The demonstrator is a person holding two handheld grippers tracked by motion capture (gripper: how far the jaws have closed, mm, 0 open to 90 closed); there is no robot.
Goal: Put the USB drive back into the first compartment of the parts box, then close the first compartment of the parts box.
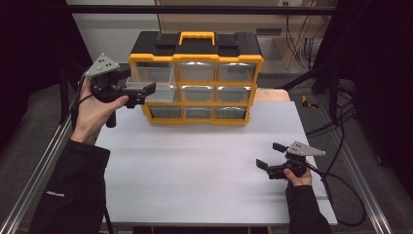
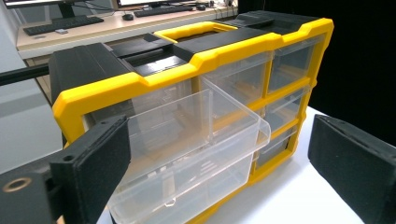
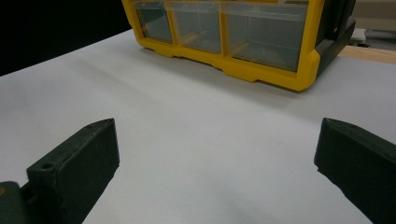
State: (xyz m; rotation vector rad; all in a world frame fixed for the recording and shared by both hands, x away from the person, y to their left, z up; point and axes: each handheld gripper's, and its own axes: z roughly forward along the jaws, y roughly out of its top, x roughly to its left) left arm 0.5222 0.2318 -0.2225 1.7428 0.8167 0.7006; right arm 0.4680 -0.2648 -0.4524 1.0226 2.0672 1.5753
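Observation:
A yellow and black organizer cabinet (image 1: 195,58) with three rows of clear drawers stands at the back of the white table (image 1: 195,165). A clear drawer (image 1: 163,92) in its left column is pulled out toward the left. My left gripper (image 1: 139,82) is held up at that corner, open. In the left gripper view the pulled-out drawer (image 2: 196,135) lies between the wide-apart jaws of the left gripper (image 2: 219,123), closer to the left one. My right gripper (image 1: 270,156) rests low at the front right, open and holding nothing. In the right gripper view, bare table lies between the spread jaws of the right gripper (image 3: 215,123), with the cabinet (image 3: 261,74) farther off.
Metal frame rails (image 1: 39,165) run along both sides of the table. Cables (image 1: 341,126) trail over the floor at the right. A wooden surface (image 1: 272,95) shows behind the cabinet. A desk with keyboards (image 2: 60,23) stands beyond the cabinet in the left gripper view.

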